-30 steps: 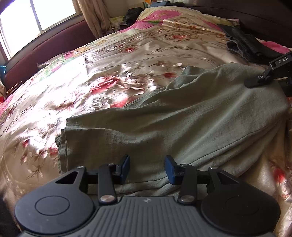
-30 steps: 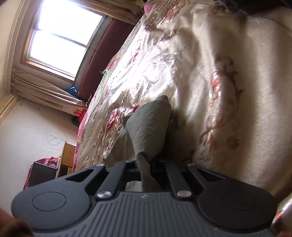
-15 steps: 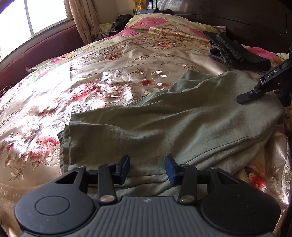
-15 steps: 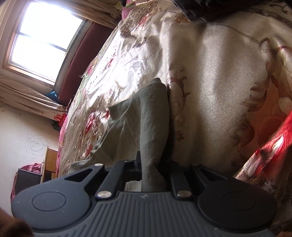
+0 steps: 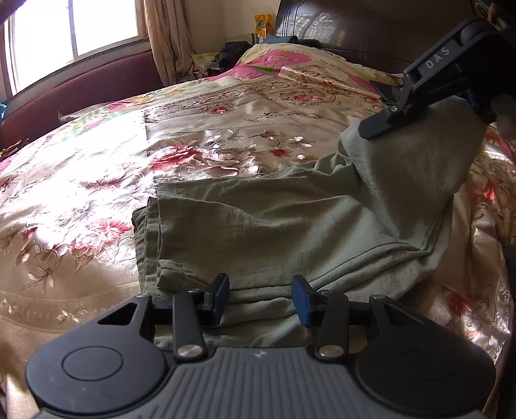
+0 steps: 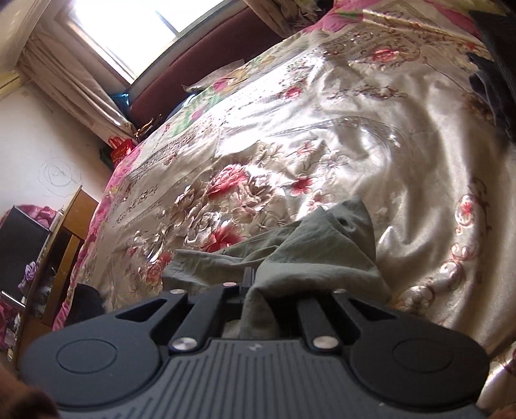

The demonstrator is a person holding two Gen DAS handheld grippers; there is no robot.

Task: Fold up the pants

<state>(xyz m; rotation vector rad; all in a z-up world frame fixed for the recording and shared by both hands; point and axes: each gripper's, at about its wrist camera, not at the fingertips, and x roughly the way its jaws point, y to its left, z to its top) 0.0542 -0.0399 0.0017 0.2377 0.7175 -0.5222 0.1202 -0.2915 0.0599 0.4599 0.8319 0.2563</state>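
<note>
Olive green pants (image 5: pixel 290 225) lie flattened across a floral bedspread (image 5: pixel 200 135), hems at the left. My left gripper (image 5: pixel 261 298) hovers at their near edge with its blue pads (image 5: pixel 222 295) apart; the cloth lies under and between them without being pinched. At the upper right, my right gripper (image 5: pixel 371 130) is shut on the pants' other end and holds it lifted off the bed, so the cloth hangs in a raised fold. In the right wrist view the pinched cloth (image 6: pixel 306 254) bunches up out of the shut right gripper (image 6: pixel 248 287).
A dark wooden headboard (image 5: pixel 371 29) and a pile of dark clothes (image 6: pixel 493 74) are at the far end of the bed. A maroon padded rail (image 5: pixel 80 93) under a window runs along the far side. A wooden table (image 6: pixel 64 245) stands beside the bed.
My right gripper has risen with the pants' end and rolled, lifting that end off the bed and over the rest. The left gripper shifted slightly along the near edge, still open.
</note>
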